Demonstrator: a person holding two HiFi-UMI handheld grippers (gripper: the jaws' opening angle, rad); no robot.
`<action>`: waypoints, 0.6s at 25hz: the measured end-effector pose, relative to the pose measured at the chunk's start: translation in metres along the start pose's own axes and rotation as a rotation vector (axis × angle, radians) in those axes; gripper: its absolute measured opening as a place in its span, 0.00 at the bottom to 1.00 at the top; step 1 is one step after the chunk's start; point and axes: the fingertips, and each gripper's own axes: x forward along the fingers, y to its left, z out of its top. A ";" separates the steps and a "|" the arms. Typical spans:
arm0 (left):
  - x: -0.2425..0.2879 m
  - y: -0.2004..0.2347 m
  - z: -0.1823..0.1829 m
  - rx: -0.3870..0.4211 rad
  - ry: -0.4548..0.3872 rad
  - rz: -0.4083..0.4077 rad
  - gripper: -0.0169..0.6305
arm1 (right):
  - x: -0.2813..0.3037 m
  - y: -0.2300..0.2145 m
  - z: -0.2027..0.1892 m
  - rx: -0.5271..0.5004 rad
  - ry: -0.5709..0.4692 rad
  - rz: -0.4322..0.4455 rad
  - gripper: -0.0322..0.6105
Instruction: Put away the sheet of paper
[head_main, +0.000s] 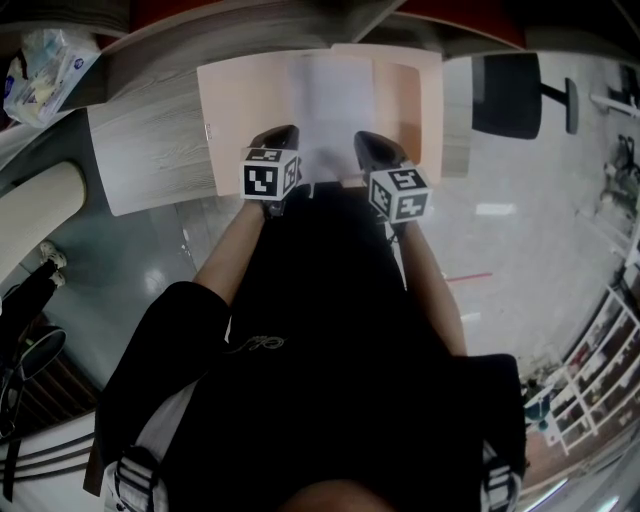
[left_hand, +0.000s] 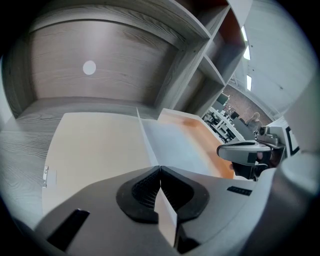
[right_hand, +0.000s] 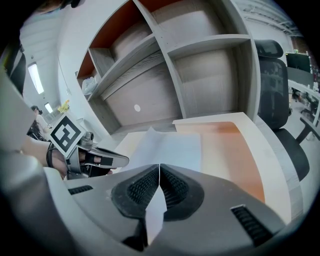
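The left gripper (head_main: 280, 140) is clamped shut on the sheet of paper (head_main: 335, 100) at its 7 o'clock corner. The right gripper (head_main: 374, 146) pinches the 5 o'clock corner. The sheet spreads over the middle of an open peach folder (head_main: 412, 100) on the counter (head_main: 150, 150).

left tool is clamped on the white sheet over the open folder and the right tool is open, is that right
Not quite. The right tool is not open: the right gripper view shows it shut on the sheet too, paper pinched between its jaws. The left tool is indeed clamped on that sheet over the open folder.
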 end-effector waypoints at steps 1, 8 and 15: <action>0.000 0.000 0.001 0.000 0.000 0.000 0.10 | 0.000 0.000 0.001 -0.001 -0.002 0.000 0.08; 0.005 -0.004 0.003 -0.003 0.004 -0.004 0.10 | -0.001 -0.004 0.001 0.003 0.000 0.000 0.08; 0.008 -0.005 0.004 -0.003 0.014 -0.011 0.10 | -0.001 -0.008 0.002 0.010 -0.002 -0.007 0.08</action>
